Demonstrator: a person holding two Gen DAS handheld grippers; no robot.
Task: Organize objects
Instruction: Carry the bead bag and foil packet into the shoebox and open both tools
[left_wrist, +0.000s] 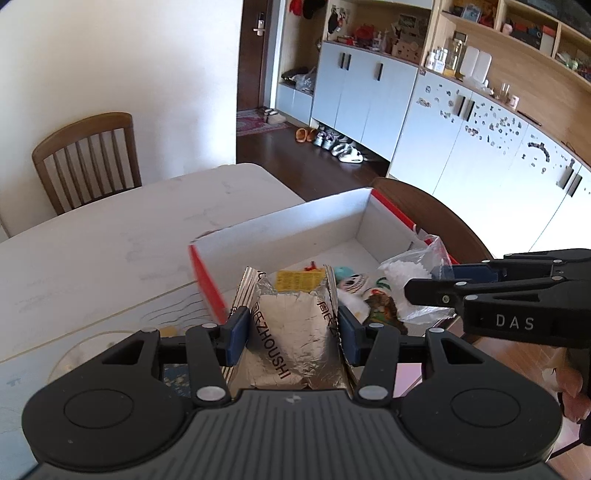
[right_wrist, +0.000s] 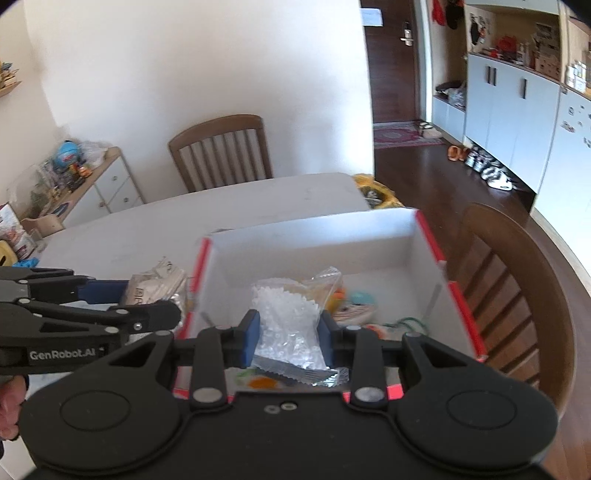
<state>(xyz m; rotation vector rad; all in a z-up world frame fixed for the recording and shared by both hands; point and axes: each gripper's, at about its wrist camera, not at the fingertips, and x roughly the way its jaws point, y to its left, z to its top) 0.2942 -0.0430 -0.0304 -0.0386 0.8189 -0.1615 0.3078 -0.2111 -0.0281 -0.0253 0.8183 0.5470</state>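
Left gripper (left_wrist: 291, 334): blue pads closed against both sides of a silver foil packet (left_wrist: 295, 332), which is held upright between them, above the near left corner of the box (left_wrist: 280, 229). In the right view the packet (right_wrist: 155, 288) sits outside the box's left wall.

Right gripper (right_wrist: 288, 339): pads pressed on a clear bag (right_wrist: 286, 325) of white granules, held over the box (right_wrist: 314, 240) interior.

The box is white inside with red edges, open-topped, on the white table (left_wrist: 110, 240). Small items lie on its floor, including a striped toy (left_wrist: 354, 284) and a yellow card (left_wrist: 299, 280); the rest are too blurred to identify. A wooden chair (right_wrist: 517, 295) stands just beside the box.
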